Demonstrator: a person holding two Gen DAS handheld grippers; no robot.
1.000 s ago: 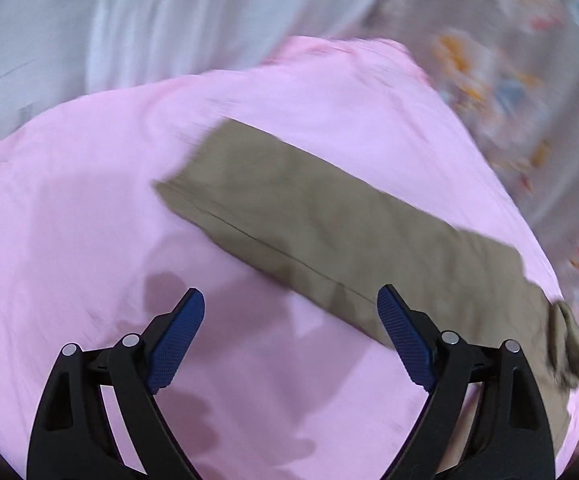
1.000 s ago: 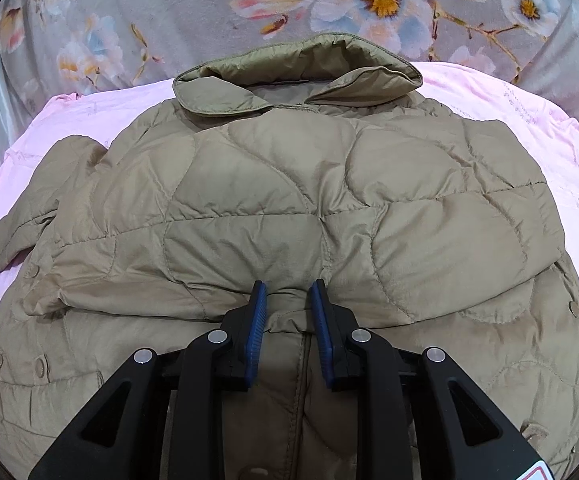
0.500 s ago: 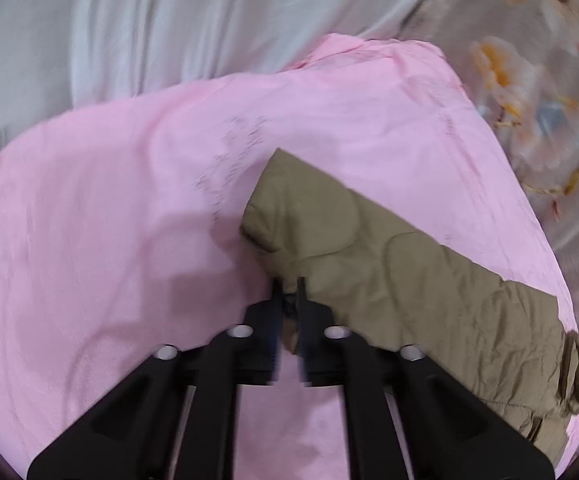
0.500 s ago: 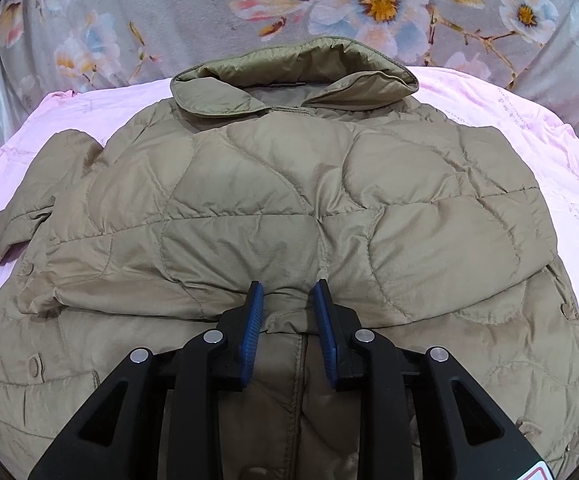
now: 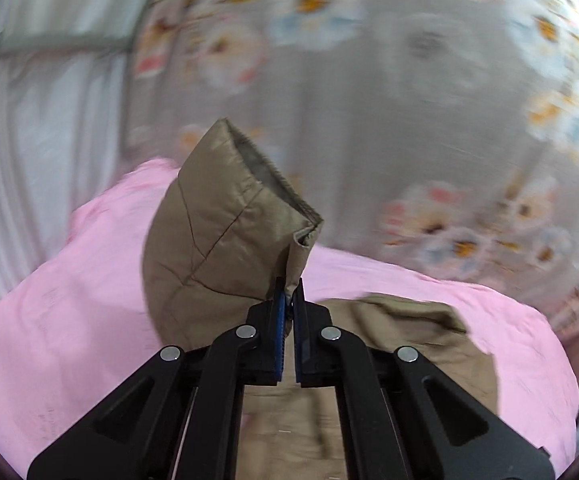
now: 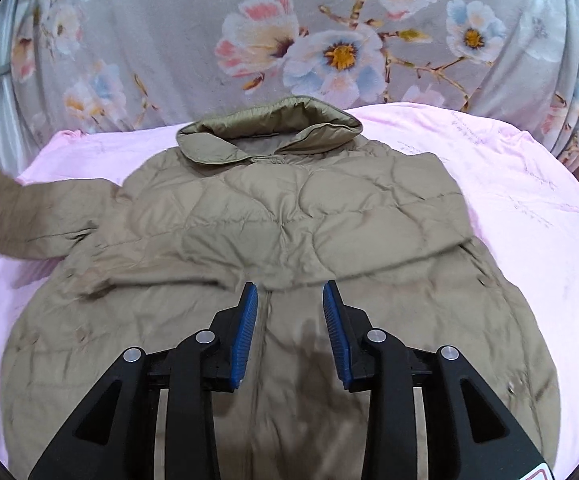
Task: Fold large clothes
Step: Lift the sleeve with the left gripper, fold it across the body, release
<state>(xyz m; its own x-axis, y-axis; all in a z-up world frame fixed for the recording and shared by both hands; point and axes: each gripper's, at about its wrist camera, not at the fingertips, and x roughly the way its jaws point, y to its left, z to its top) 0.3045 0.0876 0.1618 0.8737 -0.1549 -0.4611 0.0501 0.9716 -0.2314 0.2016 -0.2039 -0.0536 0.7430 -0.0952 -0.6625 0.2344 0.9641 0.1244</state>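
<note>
**Left sleeve up, right jaws letting go**

On the pink sheet point(image 6: 529, 216) the jacket point(image 6: 289, 216) lies flat, collar away from me. My left gripper point(image 5: 288, 300) is clenched on the cuff point(image 5: 249, 208), lifting the sleeve so it can cross the body. My right gripper point(image 6: 289, 300) is opening, nothing between its jaws.

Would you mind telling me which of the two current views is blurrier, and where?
Left wrist view: the grey floral fabric is smeared, while the olive quilted sleeve cuff clamped in the left gripper stays sharp. Right wrist view: mostly crisp, only the olive quilted jacket blurs at its left sleeve.
</note>
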